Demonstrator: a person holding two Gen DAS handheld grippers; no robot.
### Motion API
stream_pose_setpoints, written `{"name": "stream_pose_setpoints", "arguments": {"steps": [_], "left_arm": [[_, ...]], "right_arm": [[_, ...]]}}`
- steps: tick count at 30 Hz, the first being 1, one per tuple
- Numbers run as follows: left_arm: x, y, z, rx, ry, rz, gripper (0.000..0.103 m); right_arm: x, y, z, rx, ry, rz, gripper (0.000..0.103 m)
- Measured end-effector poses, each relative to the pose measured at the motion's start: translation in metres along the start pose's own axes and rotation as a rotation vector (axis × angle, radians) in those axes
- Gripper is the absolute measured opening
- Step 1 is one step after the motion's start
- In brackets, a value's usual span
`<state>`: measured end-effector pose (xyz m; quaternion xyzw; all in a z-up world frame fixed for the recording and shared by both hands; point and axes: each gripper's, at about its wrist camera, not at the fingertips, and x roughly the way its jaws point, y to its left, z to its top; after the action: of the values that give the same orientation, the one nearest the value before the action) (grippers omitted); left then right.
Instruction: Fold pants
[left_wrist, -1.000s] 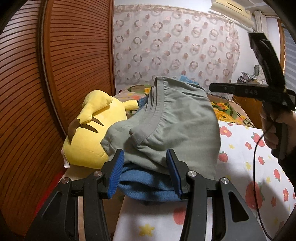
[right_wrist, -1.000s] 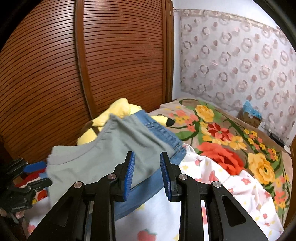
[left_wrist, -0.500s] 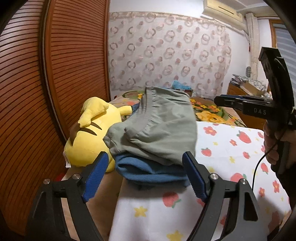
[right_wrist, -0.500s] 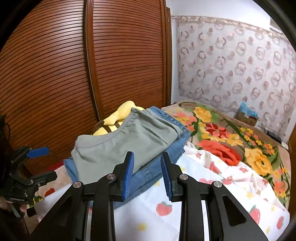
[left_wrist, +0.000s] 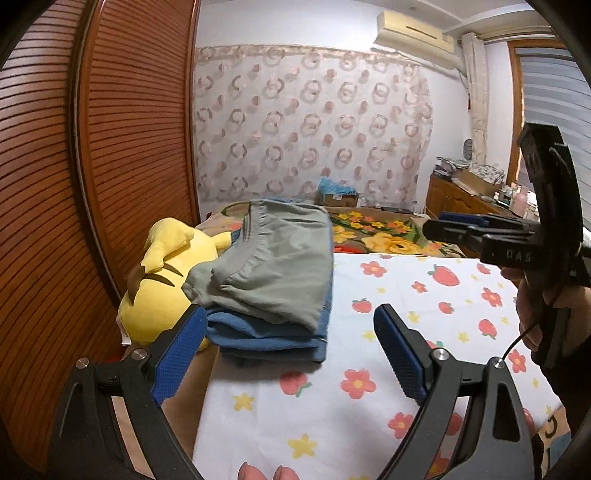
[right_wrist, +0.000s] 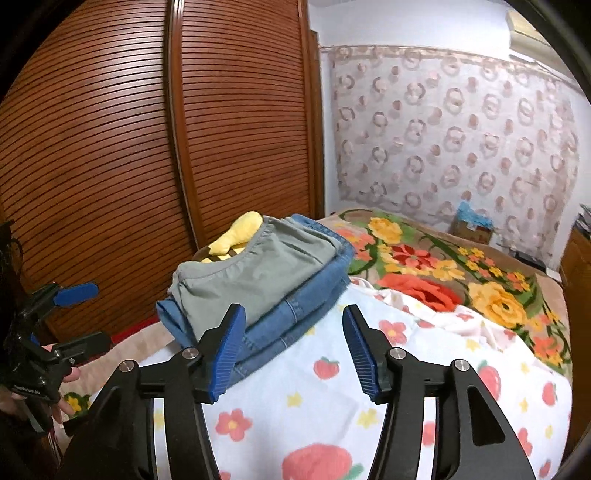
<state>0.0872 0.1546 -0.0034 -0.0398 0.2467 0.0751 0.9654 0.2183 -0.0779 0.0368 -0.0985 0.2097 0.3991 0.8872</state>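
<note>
Two tools in play: the left tool (left_wrist: 290, 354) has just spread its jaws wide and grips nothing, and the right tool (right_wrist: 293, 352) has just been opening too, with bare strawberry-print sheet (right_wrist: 332, 406) between its pads. Two folded garments lie stacked just ahead of both on the bed: grey-green pants (left_wrist: 273, 266) atop blue jeans (left_wrist: 269, 339). One yellow plush toy (left_wrist: 159, 291) sits left of the stack, largely hidden behind it from the right wrist. Only strips of the jeans show.
</note>
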Motion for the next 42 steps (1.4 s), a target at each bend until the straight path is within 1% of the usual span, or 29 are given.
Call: {"name": "stream_pose_setpoints", "arguments": {"steps": [1,2,5,8,15,17,25,28,34,42], "left_arm": [[-0.004,-0.003,-0.001,0.002,-0.006,-0.006,0.092],[-0.007,-0.005,-0.001,0.005,-0.012,-0.012,0.092],[-0.014,-0.013,-0.003,0.020,-0.019,-0.021,0.092],[-0.019,-0.021,-0.004,0.038,-0.025,-0.038,0.092],[-0.029,-0.045,-0.007,0.069,-0.025,-0.069,0.092],[-0.031,-0.053,-0.009,0.074,-0.026,-0.088,0.092],[-0.036,-0.079,-0.013,0.081,-0.002,-0.128,0.092],[-0.039,-0.088,-0.014,0.090,-0.001,-0.121,0.092],[-0.044,-0.105,-0.015,0.095,-0.006,-0.141,0.092],[-0.049,-0.128,-0.015,0.110,-0.002,-0.148,0.092]], "right_arm": [[-0.005,0.003,-0.002,0.004,-0.001,-0.009,0.059],[-0.011,0.005,-0.002,0.010,-0.004,-0.019,0.064],[-0.028,0.010,-0.008,0.020,-0.018,-0.036,0.071],[-0.046,0.016,-0.017,0.032,-0.030,-0.053,0.072],[-0.085,0.034,-0.037,0.060,-0.052,-0.134,0.073],[-0.099,0.039,-0.044,0.077,-0.060,-0.156,0.073],[-0.139,0.058,-0.064,0.117,-0.077,-0.240,0.073],[-0.149,0.065,-0.067,0.130,-0.081,-0.255,0.073],[-0.161,0.074,-0.074,0.155,-0.078,-0.301,0.073],[-0.176,0.077,-0.079,0.199,-0.077,-0.368,0.073]]}}
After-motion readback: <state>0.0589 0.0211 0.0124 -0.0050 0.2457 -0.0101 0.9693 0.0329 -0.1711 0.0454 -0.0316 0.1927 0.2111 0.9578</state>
